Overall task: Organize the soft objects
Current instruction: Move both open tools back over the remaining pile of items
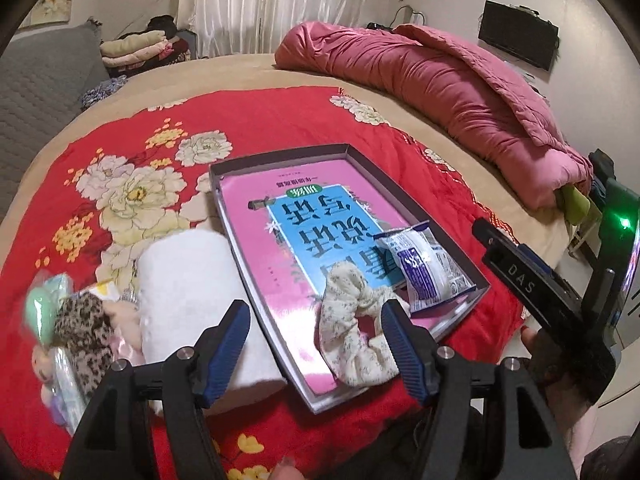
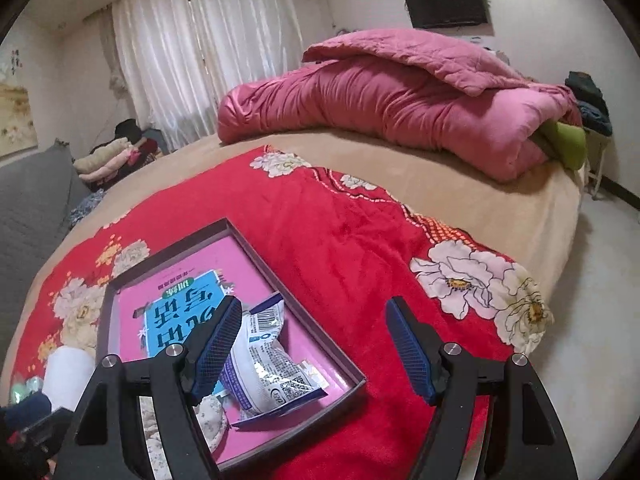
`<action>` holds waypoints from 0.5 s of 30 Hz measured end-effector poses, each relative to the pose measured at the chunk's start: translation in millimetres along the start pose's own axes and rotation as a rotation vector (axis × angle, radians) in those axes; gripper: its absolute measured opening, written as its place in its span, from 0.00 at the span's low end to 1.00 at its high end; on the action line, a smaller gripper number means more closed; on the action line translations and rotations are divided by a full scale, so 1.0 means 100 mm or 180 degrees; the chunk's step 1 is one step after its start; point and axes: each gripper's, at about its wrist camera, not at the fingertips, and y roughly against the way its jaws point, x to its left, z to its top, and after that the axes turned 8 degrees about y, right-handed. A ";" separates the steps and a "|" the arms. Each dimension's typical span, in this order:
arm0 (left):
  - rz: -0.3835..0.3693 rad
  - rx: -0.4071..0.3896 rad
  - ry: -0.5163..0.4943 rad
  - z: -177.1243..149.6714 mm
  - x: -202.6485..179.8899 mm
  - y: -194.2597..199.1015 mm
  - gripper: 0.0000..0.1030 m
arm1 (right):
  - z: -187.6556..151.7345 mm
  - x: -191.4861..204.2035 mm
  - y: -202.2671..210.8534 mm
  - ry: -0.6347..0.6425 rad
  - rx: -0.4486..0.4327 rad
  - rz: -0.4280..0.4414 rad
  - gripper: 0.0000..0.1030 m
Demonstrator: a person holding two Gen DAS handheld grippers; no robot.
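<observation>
Red floral blanket on bed: cream floral fabric scrunchie [image 1: 356, 320] between wide-open, empty left gripper [image 1: 316, 344] jaws; limp, light, pinch its bunched middle. Right gripper [image 2: 314, 346] jaws wide, empty.

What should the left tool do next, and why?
Probably swing left and down toward the leopard scrunchie. The left tool is open and empty, the floral scrunchie and snack packet already lie in the tray, while that one lies outside it.
</observation>
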 end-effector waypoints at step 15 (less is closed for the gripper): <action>0.0048 -0.0169 0.0267 -0.25 0.46 0.50 0.66 | 0.05 0.67 0.68 0.0410 -0.0205 0.0547 0.73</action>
